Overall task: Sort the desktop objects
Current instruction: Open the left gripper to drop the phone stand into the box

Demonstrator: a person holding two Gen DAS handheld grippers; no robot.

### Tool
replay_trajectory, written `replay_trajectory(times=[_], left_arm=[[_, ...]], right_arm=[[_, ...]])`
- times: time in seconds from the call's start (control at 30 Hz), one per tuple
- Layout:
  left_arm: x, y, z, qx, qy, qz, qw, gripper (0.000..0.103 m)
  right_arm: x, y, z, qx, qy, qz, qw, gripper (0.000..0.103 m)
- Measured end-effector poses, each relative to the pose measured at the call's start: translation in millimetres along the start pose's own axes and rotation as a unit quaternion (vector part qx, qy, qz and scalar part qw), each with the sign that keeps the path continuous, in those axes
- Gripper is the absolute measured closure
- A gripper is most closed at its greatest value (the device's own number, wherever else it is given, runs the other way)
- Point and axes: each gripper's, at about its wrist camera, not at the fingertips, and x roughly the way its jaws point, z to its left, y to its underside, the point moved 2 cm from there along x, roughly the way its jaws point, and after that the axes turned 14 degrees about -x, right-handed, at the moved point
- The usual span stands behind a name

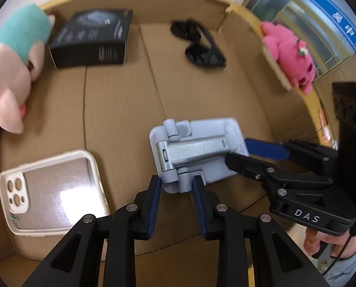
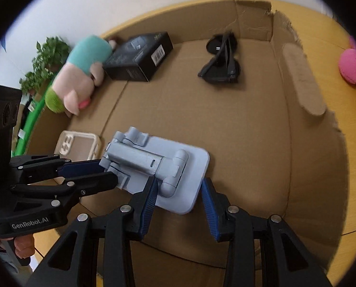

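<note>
Office or lab room arranged for a desktop-sorting recording.

A yellow-topped table [image 2: 321,31] carries a flattened cardboard box [image 2: 225,124] as the work surface. A plain white wall [image 2: 130,0] rises at 12 o'clock in the right wrist view, and a leafy green plant [image 2: 44,62] stands at 9 to 10 o'clock. In the left wrist view, glass panels with a blue printed band [image 1: 340,21] at 1 to 2 o'clock suggest an institutional interior. Plush toys and small boxed goods do not settle it further.
</note>
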Motion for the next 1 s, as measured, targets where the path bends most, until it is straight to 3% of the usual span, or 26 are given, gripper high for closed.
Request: replay_trajectory(times=[0.13,0.27,0.3,0.33,0.37,0.4,0.5,0.6,0.7,0.77,0.87,0.93,1.0], left_arm=[[-3,3,0,-0.003,0.006,-0.008,0.9999,0.075],[-33,15,3,0.009,0.014,-0.071,0.9974,0.073],[-48,21,5,0.012,0.016,-0.103,0.9945,0.063],[-57,24,8,0.013,0.013,-0.125,0.992,0.047],[-74,33,13,0.014,0.002,-0.168,0.9857,0.039],[-86,38,17,0.014,-0.008,-0.204,0.9788,0.03],[-114,63,40,0.008,-0.027,-0.297,0.9544,0.021],[-120,81,78,-0.017,-0.041,-0.358,0.9325,0.02],[-116,91,109,-0.043,-0.046,-0.394,0.917,0.02],[-115,96,126,-0.06,-0.045,-0.418,0.9053,0.02],[-109,104,129,-0.044,-0.051,-0.442,0.8942,0.02],[-104,105,121,-0.029,-0.081,-0.45,0.8889,0.02],[-101,107,118,-0.021,-0.093,-0.456,0.885,0.017]], right_arm=[[1,-2,7,-0.009,0.025,0.011,1.0,0.066],[-16,0,6,0.006,0.039,-0.028,0.999,0.063],[-26,1,9,0.005,0.054,-0.046,0.997,0.053],[-41,2,14,-0.002,0.077,-0.071,0.994,0.045],[-54,3,21,-0.01,0.104,-0.092,0.99,0.028],[-64,5,27,-0.015,0.126,-0.111,0.986,0.022],[-93,18,54,-0.029,0.173,-0.183,0.967,0.02],[-89,30,77,-0.046,0.201,-0.21,0.956,0.02],[-73,38,87,-0.035,0.194,-0.221,0.955,0.02],[-66,47,97,-0.044,0.211,-0.247,0.945,0.02],[-67,61,104,-0.043,0.245,-0.276,0.928,0.02],[-60,67,100,-0.03,0.243,-0.27,0.931,0.02],[-61,71,102,-0.036,0.248,-0.286,0.925,0.019]])
